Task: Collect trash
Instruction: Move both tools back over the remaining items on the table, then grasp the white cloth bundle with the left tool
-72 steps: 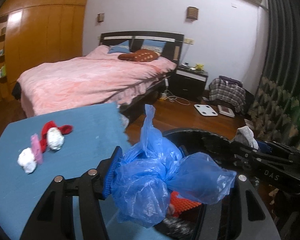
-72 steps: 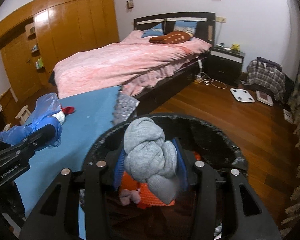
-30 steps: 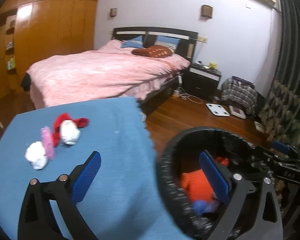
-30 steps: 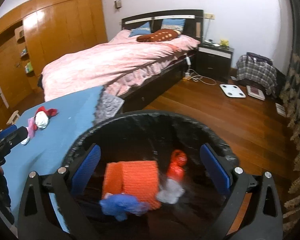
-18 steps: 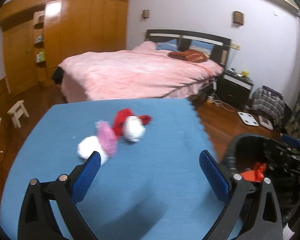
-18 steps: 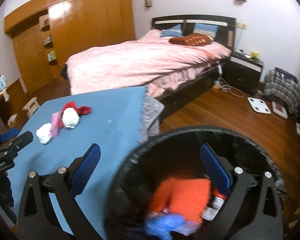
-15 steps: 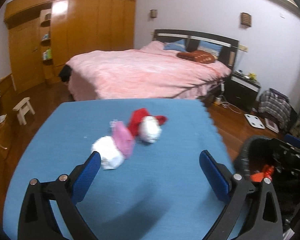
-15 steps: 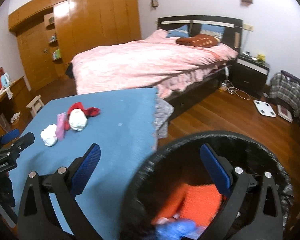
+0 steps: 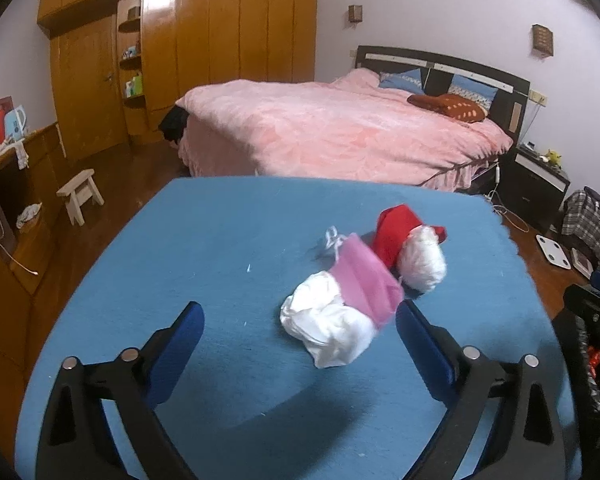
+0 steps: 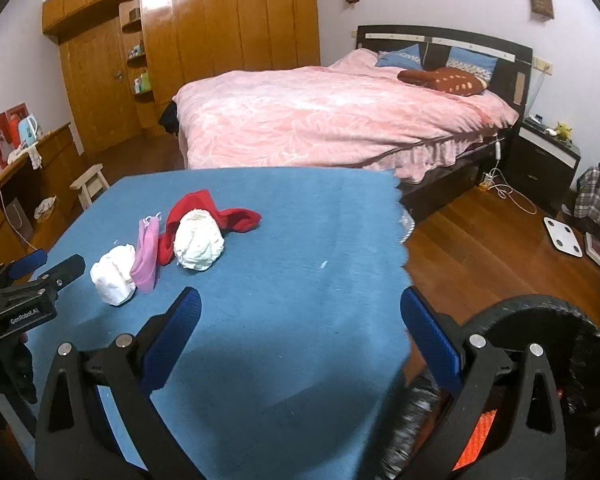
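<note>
On the blue table (image 9: 204, 264) lies a pile of trash: a white wad (image 9: 328, 330), a pink piece (image 9: 366, 282), a red cloth (image 9: 392, 232) and a second white wad (image 9: 422, 258). My left gripper (image 9: 298, 338) is open and empty, just in front of the near white wad. The same pile shows in the right wrist view (image 10: 160, 248), on the left. My right gripper (image 10: 300, 326) is open and empty above the table's right part. The black bin (image 10: 540, 320) stands at the lower right, orange trash (image 10: 476, 432) inside.
A pink bed (image 9: 340, 132) stands behind the table. Wooden wardrobes (image 9: 188, 52) line the far wall. A small stool (image 9: 80, 194) and a low cabinet (image 9: 8, 208) are on the left. A nightstand (image 10: 544, 160), a scale (image 10: 562, 242) and wood floor are on the right.
Both grippers let their trash fall into the bin, opened, and swung left from the bin to the table. The left gripper has come close to the pile.
</note>
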